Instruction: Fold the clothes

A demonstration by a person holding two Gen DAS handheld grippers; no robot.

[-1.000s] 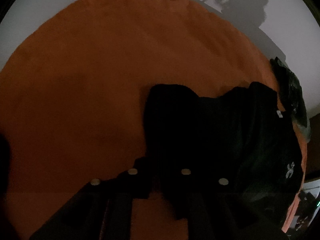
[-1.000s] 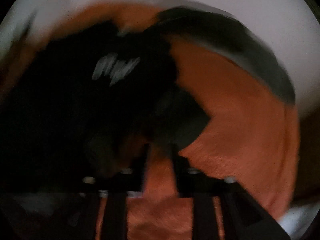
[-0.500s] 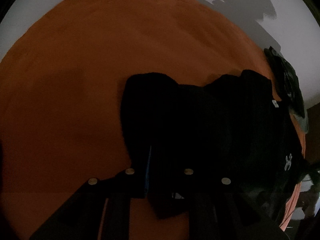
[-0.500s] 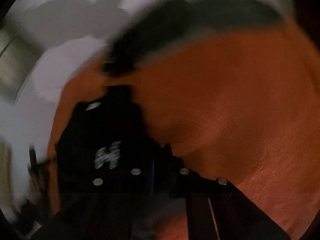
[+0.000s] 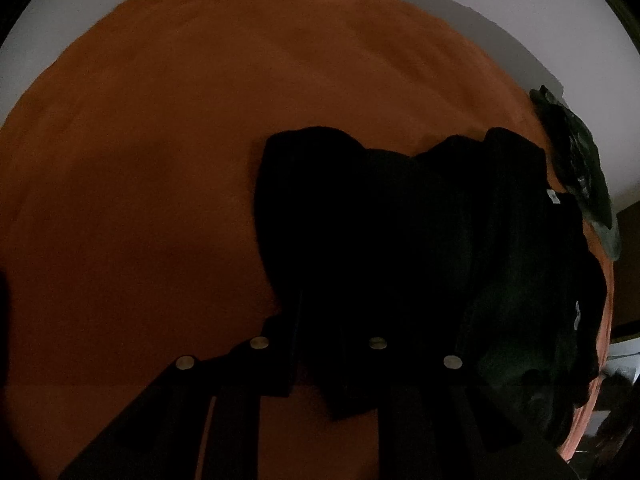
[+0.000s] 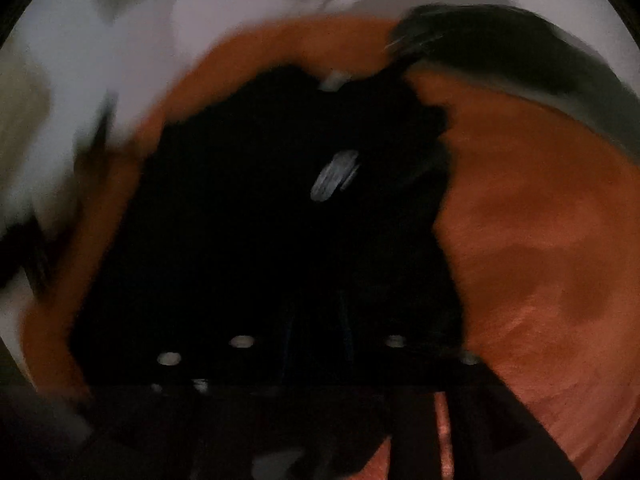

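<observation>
The left gripper [image 5: 316,344] has its jaws pinched on a fold of the black garment [image 5: 400,240], the cloth bunched between them and hanging below the fingertips. From there the garment spreads up and to the right across the orange cover [image 5: 160,160], its left edge rounded, its top edge dipping in the middle. Left of it the cover lies bare and wide, out to the pale wall [image 5: 560,20].

The right gripper [image 6: 316,340] sits over the same black garment [image 6: 260,220] (the picture is badly smeared); whether its jaws hold cloth I cannot tell, since black fingers and black fabric merge. A pale printed mark [image 6: 334,176] shows on the cloth. To the right the orange cover [image 6: 540,240] is open.

A dark green garment [image 5: 580,172] lies at the cover's right edge, just beside the black one.
</observation>
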